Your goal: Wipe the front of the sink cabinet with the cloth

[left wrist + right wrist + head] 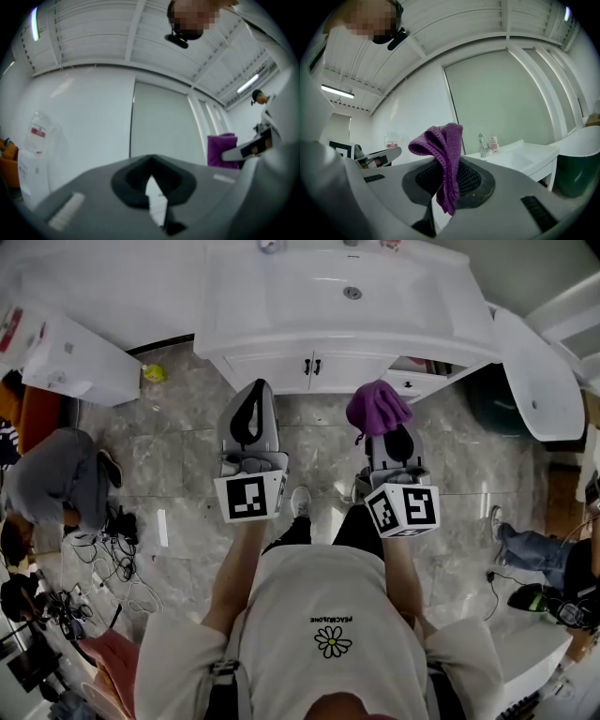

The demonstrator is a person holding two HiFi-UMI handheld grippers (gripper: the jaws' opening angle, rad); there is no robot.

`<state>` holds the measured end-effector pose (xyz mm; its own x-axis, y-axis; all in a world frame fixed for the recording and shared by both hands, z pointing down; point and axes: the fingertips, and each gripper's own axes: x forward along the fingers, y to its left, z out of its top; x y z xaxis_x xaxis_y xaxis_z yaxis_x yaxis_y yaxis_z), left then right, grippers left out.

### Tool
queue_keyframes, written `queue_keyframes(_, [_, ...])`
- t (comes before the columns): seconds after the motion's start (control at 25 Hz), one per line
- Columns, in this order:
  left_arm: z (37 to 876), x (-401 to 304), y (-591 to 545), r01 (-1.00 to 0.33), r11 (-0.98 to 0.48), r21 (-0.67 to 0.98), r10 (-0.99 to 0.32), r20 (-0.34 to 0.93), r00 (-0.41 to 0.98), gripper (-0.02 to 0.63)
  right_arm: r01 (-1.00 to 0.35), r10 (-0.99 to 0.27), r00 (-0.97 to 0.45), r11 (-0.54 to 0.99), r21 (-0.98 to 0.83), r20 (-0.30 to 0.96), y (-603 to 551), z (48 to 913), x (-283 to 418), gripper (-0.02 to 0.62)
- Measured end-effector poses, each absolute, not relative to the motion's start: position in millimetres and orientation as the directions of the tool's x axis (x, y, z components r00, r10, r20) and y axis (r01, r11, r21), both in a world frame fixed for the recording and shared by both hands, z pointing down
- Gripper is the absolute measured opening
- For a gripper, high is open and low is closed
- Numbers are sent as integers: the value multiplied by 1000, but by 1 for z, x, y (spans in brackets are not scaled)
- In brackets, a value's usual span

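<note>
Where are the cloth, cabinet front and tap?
cloth [377, 407], head view, middle of the bunched purple fabric.
cabinet front [270, 370], head view, left door panel.
tap [482, 145], right gripper view, its upright body.

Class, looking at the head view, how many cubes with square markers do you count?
2. The left cube sits on the left gripper, shut and empty; the right cube on the right gripper, shut on the purple cloth. None seems hidden.

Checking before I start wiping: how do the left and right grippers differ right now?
The right gripper is shut on the purple cloth; the left gripper is shut on nothing. In the head view the right marker cube shows two faces, turned; the left marker cube shows mainly one. Both point at the sink cabinet, neither touching it.
</note>
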<state>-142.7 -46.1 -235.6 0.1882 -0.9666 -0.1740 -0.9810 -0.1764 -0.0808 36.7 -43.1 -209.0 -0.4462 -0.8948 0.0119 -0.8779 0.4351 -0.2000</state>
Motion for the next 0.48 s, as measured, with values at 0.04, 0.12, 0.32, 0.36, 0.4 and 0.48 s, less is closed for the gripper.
queue_keyframes(0.04, [-235,-140,-48,-981,-172,-84,-968,-172,184,3,-876,-893,-450,438,-204,15,-47,-207,39,54])
queue_keyframes(0.12, [-236,-134,-51,-985,-149,-83,-971,-175,161,5,-865,-883,-469,453,-215,25,-56,-201,42,54])
queue_keyframes(0.32, [-238,-127,-63,-997,-50,-64,-982,-177,61,3,-827,-839,-542,524,-206,44,-80,-202,51,54])
queue_keyframes(0.36, [-238,-126,-65,-997,-34,-67,-983,-177,45,3,-822,-833,-552,536,-192,40,-85,-206,54,54])
queue_keyframes(0.4, [-240,-126,-68,-998,-18,-68,-983,-179,30,5,-818,-827,-561,547,-179,34,-90,-209,57,54])
queue_keyframes(0.48, [-243,-127,-70,-998,14,-68,-982,-188,-1,5,-810,-819,-574,564,-162,23,-99,-214,61,54])
